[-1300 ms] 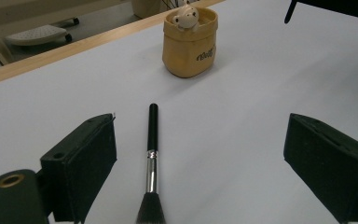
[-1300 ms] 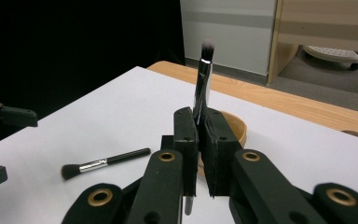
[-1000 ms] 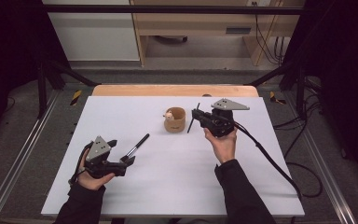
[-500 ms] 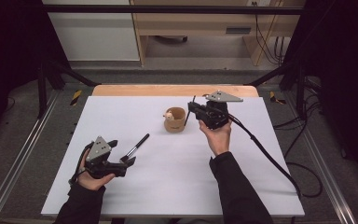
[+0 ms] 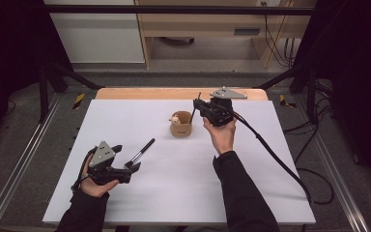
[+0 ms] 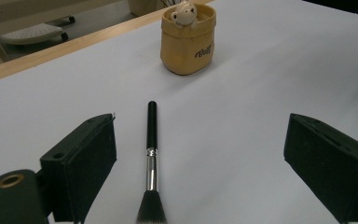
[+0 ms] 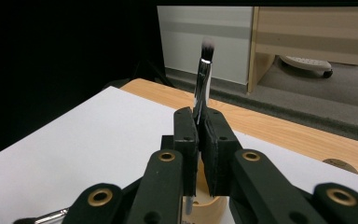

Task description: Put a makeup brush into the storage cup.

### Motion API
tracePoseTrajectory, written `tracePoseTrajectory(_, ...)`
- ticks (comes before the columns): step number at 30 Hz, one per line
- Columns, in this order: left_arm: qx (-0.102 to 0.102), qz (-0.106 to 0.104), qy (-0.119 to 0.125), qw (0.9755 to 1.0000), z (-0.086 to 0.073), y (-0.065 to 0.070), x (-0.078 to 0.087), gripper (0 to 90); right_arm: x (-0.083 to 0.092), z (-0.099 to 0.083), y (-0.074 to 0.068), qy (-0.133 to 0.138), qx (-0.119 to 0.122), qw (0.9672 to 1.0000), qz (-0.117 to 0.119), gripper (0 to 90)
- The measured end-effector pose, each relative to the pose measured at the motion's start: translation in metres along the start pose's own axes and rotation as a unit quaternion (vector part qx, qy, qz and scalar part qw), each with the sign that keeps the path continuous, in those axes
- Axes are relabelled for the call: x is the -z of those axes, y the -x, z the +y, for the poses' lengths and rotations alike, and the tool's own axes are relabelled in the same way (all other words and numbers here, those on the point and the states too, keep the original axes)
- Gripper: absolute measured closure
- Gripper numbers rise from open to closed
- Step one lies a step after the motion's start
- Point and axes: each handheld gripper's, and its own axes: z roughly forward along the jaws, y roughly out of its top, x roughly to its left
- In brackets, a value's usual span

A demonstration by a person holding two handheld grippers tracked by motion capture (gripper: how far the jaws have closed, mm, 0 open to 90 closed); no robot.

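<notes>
High view: the right gripper [image 5: 199, 107] holds a thin black-handled brush [image 5: 193, 109] beside the small tan fabric pot [image 5: 181, 124] on the white counter [image 5: 251, 193]; misaligned, the handle could tip the pot.

Left gripper view: fingers [image 6: 81, 161] spread wide around a black makeup brush [image 6: 151, 161] lying flat.

Right gripper view: fingers [image 7: 185, 140] clamp the brush upright, bristles up.

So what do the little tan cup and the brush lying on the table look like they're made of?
Cup: soft-looking tan, matte, bag-like with rounded bottom and printed lettering; possibly silicone or ceramic, hard to tell. Brush: glossy black handle, likely plastic or lacquered wood, shiny metal collar, dark fine bristles.
</notes>
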Motion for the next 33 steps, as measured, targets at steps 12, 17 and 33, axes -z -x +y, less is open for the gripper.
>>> tracePoseTrajectory(12, 0.0, -0.003, 0.0, 1.0, 0.0, 0.0, 0.0, 8.6, -0.015, 0.002, 0.001, 0.005, -0.001, 0.9999, -0.012, 85.2)
tracePoseTrajectory(17, -0.002, -0.004, 0.001, 1.0, 0.0, 0.0, 0.0, 8.5, -0.022, 0.002, 0.002, 0.006, -0.002, 0.9999, -0.016, 85.2)
tracePoseTrajectory(33, -0.003, -0.004, 0.001, 1.0, 0.0, 0.0, 0.0, 8.6, -0.042, -0.007, 0.005, -0.011, -0.003, 0.9996, -0.027, 85.2)
